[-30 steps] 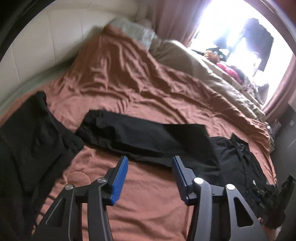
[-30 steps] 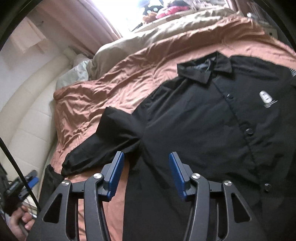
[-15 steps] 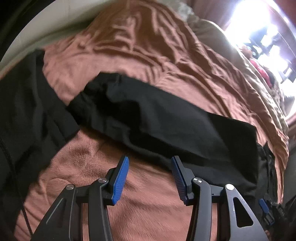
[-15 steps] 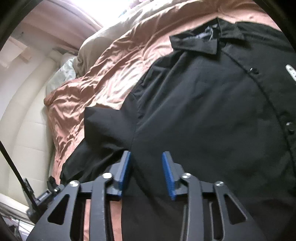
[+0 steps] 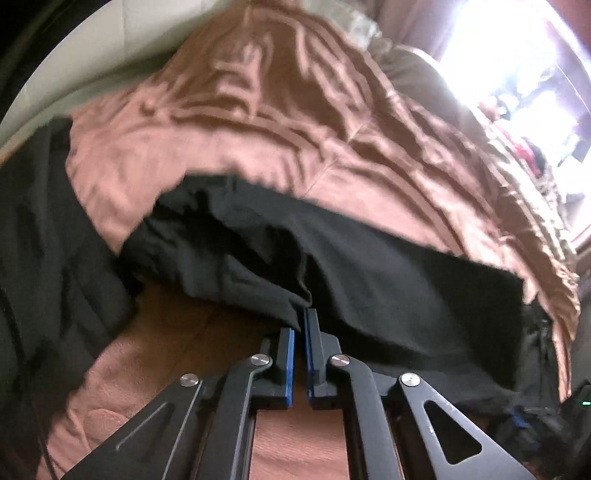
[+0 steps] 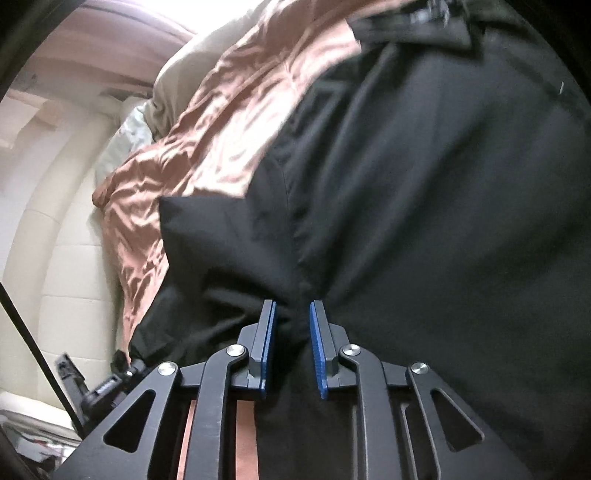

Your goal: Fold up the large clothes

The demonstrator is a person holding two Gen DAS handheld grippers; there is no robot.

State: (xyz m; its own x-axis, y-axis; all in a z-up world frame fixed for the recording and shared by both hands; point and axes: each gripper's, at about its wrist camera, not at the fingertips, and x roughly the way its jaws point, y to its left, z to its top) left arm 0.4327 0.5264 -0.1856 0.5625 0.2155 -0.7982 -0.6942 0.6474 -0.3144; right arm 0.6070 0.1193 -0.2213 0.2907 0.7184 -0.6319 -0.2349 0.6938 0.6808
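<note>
The left gripper (image 5: pixel 300 323) has its blue pads nearly together, pinching the near edge of the black shirt's sleeve (image 5: pixel 332 266), whose cloth puckers at the fingertips. From there the sleeve runs across the view from 9 o'clock to 3 o'clock over the rust-brown bedspread (image 5: pixel 258 122). Another dark garment (image 5: pixel 40 258) lies at 9 o'clock, and a bright window (image 5: pixel 517 66) sits at 2 o'clock.

The right gripper (image 6: pixel 291 314) is narrow and closing, with a bunched fold of the black shirt (image 6: pixel 424 206) gathered between its pads near the armpit seam. The shirt's body fills the view from 12 to 4 o'clock, its collar (image 6: pixel 413 26) at 1 o'clock. The bedspread shows at 10 o'clock, with the cream padded headboard (image 6: pixel 55 266) at 9 o'clock.
</note>
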